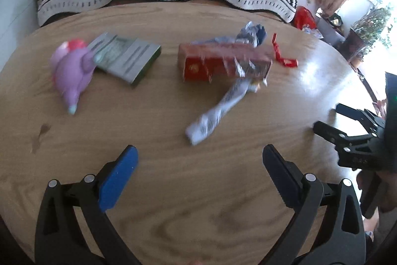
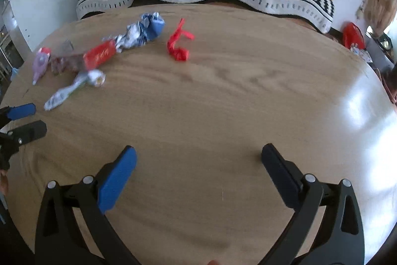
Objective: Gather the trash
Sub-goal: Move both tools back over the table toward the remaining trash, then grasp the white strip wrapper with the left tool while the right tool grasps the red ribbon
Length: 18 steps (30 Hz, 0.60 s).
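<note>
Left gripper (image 1: 199, 163): my fingers wide, empty, crumpled silver wrapper (image 1: 218, 111) at twelve o'clock.
Right gripper (image 2: 198, 163): wide, empty, red wrapper (image 2: 177, 46) at eleven o'clock on my table (image 2: 248, 96).

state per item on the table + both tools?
left tool: open, empty, above the table
right tool: open, empty
silver wrapper: twisted, lying flat
red box: on its side, crumpled foil bag on top
red wrapper: crumpled, alone
purple bottle: lying down
grey-green box: lying flat
</note>
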{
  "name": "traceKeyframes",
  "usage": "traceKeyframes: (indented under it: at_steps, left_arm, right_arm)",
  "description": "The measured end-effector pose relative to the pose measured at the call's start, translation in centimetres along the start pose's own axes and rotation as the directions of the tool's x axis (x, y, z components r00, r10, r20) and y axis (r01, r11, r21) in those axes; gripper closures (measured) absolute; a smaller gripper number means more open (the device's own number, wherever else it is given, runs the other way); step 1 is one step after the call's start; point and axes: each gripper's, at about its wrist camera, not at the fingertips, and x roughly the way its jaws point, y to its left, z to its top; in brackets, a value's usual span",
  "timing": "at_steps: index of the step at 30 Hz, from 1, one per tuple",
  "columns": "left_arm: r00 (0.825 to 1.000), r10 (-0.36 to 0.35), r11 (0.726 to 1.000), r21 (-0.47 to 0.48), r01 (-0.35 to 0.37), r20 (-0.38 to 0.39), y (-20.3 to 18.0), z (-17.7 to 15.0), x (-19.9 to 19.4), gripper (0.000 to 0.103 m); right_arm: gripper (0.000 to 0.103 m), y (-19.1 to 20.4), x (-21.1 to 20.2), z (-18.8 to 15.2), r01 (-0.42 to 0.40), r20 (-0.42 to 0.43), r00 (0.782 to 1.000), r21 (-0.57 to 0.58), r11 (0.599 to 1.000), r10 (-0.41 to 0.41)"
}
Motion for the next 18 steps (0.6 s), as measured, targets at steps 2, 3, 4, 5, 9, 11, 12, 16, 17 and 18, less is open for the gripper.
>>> traceKeyframes:
  at_steps: [2,3,4,5,9,11,12,16,17,18]
  left_arm:
    - [1.0,-0.01,1.0,0.005,0.01,0.006,-0.1,0.5,0.4,0.006]
    - [1.0,-0.013,1.0,0.008,0.013,0.011,-0.2,0.7,0.5,0.006]
    - [1.0,-0.012,1.0,0.017,0.012,0.017,-0.3,0.9,0.7,0.006]
    - [1.0,-0.011,1.0,0.025,0.01,0.021,-0.5,1.0,0.8,0.006]
    - [0.999,-0.008,0.997,0.071,0.006,0.032,-1.0,1.3,1.3,0.006]
    - [0.999,-0.008,0.997,0.082,0.005,0.038,-1.2,1.5,1.5,0.006]
    - [0.999,-0.004,0.995,0.095,0.0,0.04,-1.3,1.5,1.6,0.007]
    - [0.997,0.036,0.987,0.155,-0.046,0.069,-2.3,1.5,1.9,0.027]
    - [0.996,0.042,0.986,0.155,-0.054,0.076,-2.3,1.5,1.9,0.033]
    - [0.996,0.043,0.988,0.147,-0.055,0.084,-2.2,1.6,1.8,0.037]
  right_arm:
    - [0.005,-0.2,0.8,1.3,-0.013,-0.001,1.0,-0.019,1.0,0.013]
    - [0.005,-0.2,1.3,1.9,-0.017,-0.002,1.0,-0.025,1.0,0.017]
    - [0.005,-0.2,1.7,2.4,-0.019,0.0,1.0,-0.027,0.999,0.019]
    - [0.005,-0.1,1.9,2.9,-0.019,0.003,1.0,-0.027,0.999,0.019]
    - [0.005,0.1,3.1,4.5,-0.029,0.017,0.999,-0.043,0.999,0.03]
    - [0.005,0.1,3.4,5.0,-0.037,0.018,0.999,-0.056,0.998,0.038]
    - [0.005,0.2,3.5,5.1,-0.038,0.019,0.999,-0.059,0.998,0.039]
    - [0.005,0.4,3.9,5.7,-0.045,0.021,0.999,-0.071,0.996,0.047]
    - [0.005,0.5,4.1,5.9,-0.05,0.019,0.999,-0.077,0.996,0.051]
    - [0.005,0.6,4.2,6.1,-0.052,0.018,0.998,-0.08,0.995,0.054]
